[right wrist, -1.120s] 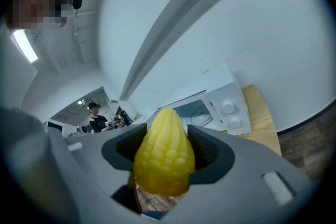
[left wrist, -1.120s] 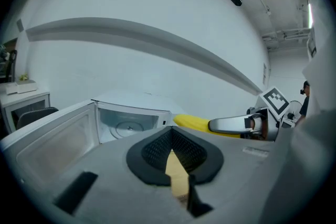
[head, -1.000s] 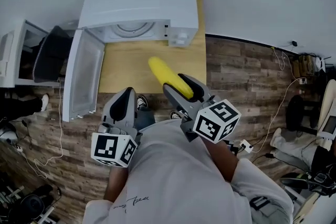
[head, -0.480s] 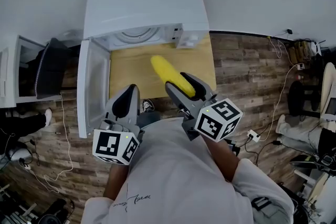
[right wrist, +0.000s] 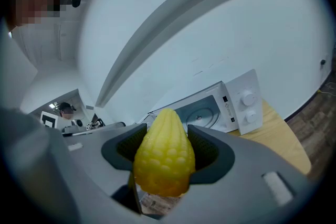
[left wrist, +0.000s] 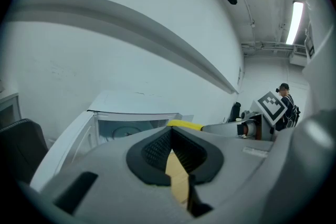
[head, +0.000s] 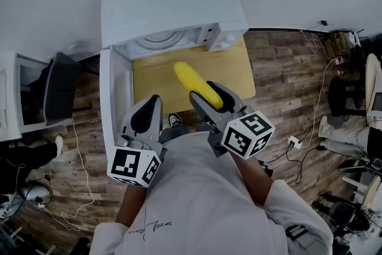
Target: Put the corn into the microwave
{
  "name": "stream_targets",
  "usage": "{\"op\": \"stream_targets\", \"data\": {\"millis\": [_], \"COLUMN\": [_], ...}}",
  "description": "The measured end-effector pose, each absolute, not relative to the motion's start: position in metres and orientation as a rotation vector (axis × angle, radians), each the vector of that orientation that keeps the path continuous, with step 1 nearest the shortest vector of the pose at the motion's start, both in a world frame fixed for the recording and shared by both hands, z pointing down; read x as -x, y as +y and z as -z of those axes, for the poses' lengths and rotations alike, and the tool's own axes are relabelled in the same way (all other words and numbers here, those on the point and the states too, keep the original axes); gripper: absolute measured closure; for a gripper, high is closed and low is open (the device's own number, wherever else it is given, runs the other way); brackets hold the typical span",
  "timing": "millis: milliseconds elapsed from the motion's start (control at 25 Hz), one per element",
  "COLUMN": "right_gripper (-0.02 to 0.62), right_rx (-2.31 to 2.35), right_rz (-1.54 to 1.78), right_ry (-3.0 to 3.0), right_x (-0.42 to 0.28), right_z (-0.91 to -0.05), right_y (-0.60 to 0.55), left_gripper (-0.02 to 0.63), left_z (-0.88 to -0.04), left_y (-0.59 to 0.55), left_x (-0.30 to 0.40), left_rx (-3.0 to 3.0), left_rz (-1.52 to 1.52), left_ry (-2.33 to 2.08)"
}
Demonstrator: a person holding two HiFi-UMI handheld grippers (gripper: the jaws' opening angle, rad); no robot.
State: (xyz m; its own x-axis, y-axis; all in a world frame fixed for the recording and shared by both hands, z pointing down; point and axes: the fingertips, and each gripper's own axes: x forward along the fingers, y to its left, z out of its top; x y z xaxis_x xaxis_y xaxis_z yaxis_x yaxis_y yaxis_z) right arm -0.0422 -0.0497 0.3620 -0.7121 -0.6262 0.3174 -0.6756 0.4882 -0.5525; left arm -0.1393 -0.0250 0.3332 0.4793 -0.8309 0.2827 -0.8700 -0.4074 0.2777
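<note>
A yellow corn cob (head: 196,83) sticks out of my right gripper (head: 209,96), which is shut on it above the wooden table (head: 239,71). The cob's tip points at the white microwave (head: 170,3), whose door (head: 114,101) hangs open to the left. In the right gripper view the corn (right wrist: 164,152) fills the gap between the jaws, with the microwave (right wrist: 210,107) beyond it. My left gripper (head: 145,119) hovers beside the open door, shut on nothing. Its own view shows the microwave cavity (left wrist: 128,126) ahead and the corn (left wrist: 185,124) to the right.
A dark screen (head: 57,92) and a white box (head: 12,101) stand left of the table. Cables (head: 80,188) trail over the wood-plank floor. More cables and gear (head: 349,128) lie at the right. The white wall rises behind the microwave.
The view has shifted towards the table, so the microwave and its open door are nearer. Both grippers keep their pose, and the corn stays in the right one.
</note>
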Motion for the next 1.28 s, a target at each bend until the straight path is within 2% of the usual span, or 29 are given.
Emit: {"op": "stream_targets", "data": {"millis": [1280], "right_gripper": [0.336], "right_rx": [-1.122], "right_rz": [-1.061], "right_ry": [-2.576], "right_x": [0.077], "right_z": [-0.405], "right_y": [-0.069], "left_gripper": [0.617], "left_z": [-0.351], "left_y": [-0.019], "left_x": [0.169], "left_rx": [-2.297], "left_rz": [-0.127], "left_ry": [-1.400]}}
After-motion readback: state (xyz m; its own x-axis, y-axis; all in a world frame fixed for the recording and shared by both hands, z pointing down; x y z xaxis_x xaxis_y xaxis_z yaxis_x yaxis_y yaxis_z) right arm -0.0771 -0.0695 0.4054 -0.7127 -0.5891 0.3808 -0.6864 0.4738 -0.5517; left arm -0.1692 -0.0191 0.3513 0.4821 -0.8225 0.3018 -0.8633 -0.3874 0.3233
